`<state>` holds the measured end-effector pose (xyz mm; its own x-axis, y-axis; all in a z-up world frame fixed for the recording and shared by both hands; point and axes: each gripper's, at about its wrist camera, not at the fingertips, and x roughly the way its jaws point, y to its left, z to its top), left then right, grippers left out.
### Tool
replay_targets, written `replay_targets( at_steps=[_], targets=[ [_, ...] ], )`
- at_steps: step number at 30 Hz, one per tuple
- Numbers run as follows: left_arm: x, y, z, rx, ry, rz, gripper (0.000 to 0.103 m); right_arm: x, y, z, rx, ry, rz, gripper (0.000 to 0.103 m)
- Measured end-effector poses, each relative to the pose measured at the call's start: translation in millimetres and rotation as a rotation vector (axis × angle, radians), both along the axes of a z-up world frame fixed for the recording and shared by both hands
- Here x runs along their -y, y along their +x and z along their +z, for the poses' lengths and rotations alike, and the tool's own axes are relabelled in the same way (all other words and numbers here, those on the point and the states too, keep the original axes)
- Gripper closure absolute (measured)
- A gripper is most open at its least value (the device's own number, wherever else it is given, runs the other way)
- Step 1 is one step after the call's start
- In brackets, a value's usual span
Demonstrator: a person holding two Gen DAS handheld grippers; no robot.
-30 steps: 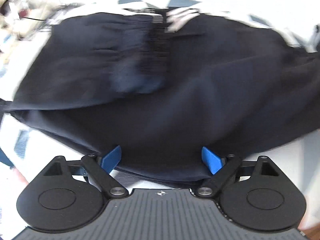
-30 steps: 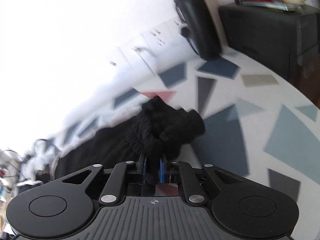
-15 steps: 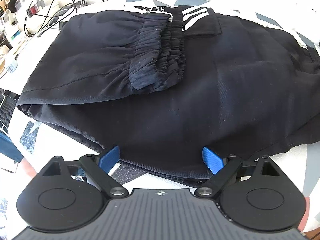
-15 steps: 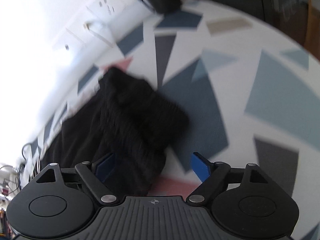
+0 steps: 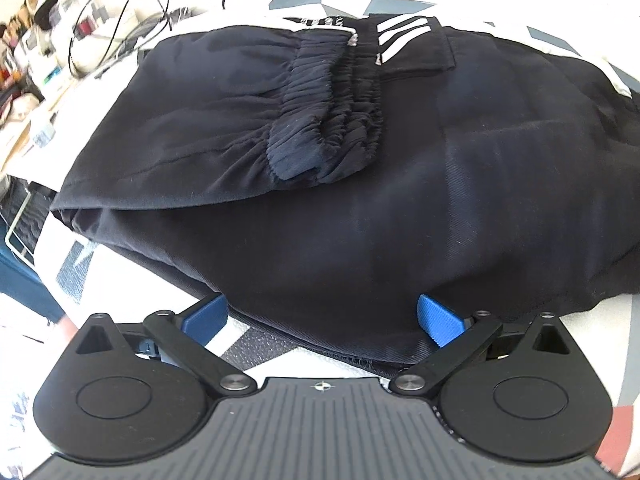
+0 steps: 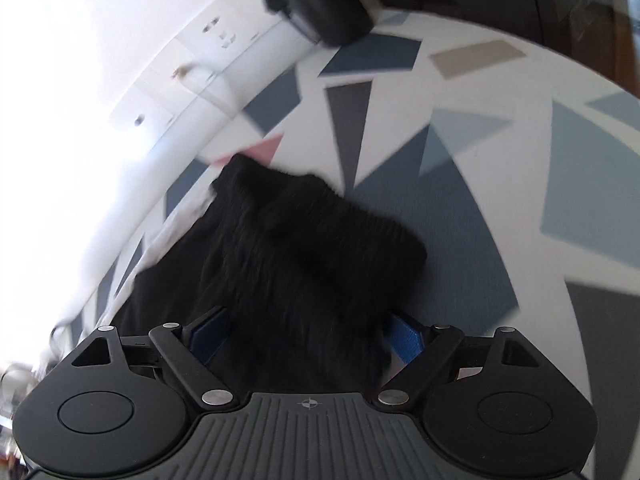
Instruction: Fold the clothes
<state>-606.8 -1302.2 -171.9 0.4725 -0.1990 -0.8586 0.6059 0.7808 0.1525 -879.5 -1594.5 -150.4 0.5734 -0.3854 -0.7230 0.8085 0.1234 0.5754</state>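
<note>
Both grippers are spread wide, and we pinch nothing. Our left gripper (image 5: 322, 318) sits at the near edge of the black pants (image 5: 360, 208), which lie folded on the table (image 5: 132, 284) with the stretchy cuffs (image 5: 328, 120) on top. Our right gripper (image 6: 306, 338) hangs over another bunched cuff (image 6: 320, 232). If we bump or drag the cloth, the top layer could slide and the fold could come undone.
</note>
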Motion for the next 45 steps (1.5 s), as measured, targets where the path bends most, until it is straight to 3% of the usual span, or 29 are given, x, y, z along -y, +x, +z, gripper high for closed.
replay_targets(
  at_steps=[3,5,8,13,21,24,25,29,31,37,39,40,41,44,45],
  targets=[
    [0.9,-2.2,0.7,0.009,0.010,0.014,0.000,10.0,7.4,0.0,-0.017,-0.037,-0.015,0.038],
    [2.9,-3.2,1.4,0.012,0.019,0.025,0.000,14.9,11.0,-1.1,-0.011,-0.027,0.016,0.057],
    [6.6,-5.1,2.5,0.020,0.034,0.037,0.000,17.2,3.7,-3.0,0.042,-0.034,0.074,0.081],
    [19.4,-8.3,6.2,-0.031,0.038,0.011,0.000,34.0,-16.7,-6.5,0.104,-0.073,0.082,0.085],
    [70.0,-42.2,6.5,-0.161,-0.019,-0.167,0.000,52.5,-111.4,0.6,0.065,-0.133,-0.105,0.086],
    [93.9,-62.1,8.4,-0.147,-0.018,-0.256,0.000,53.0,-150.1,-1.8,0.066,-0.137,-0.175,0.085],
    [99.2,-67.2,8.9,-0.140,-0.018,-0.278,0.000,53.8,-159.9,-4.0,0.070,-0.139,-0.188,0.083],
    [106.6,-76.4,10.4,-0.125,-0.021,-0.300,0.000,62.6,-182.6,-19.6,0.134,-0.070,-0.203,0.048],
    [102.6,-74.9,10.6,-0.135,-0.032,-0.295,0.000,57.5,-184.2,-18.6,0.136,-0.085,-0.182,0.036],
    [95.0,-73.6,11.1,-0.124,-0.044,-0.294,0.000,55.9,-155.6,-20.8,-0.026,-0.169,-0.133,0.030],
    [97.2,-76.0,8.6,-0.117,-0.049,-0.298,0.000,56.2,-147.4,-20.1,-0.059,-0.192,-0.141,0.041],
    [98.1,-77.1,7.2,-0.114,-0.054,-0.302,0.000,59.6,-146.1,-20.3,-0.079,-0.190,-0.161,0.057],
    [96.8,-77.1,7.2,-0.111,-0.059,-0.305,0.000,64.2,-146.7,-21.0,-0.077,-0.181,-0.176,0.066],
    [93.3,-77.2,6.5,-0.104,-0.071,-0.313,0.000,71.7,-152.1,-21.7,-0.022,-0.159,-0.192,0.080],
    [93.7,-77.6,5.8,-0.104,-0.073,-0.313,0.000,70.8,-152.5,-20.9,-0.018,-0.167,-0.187,0.080]
  ],
)
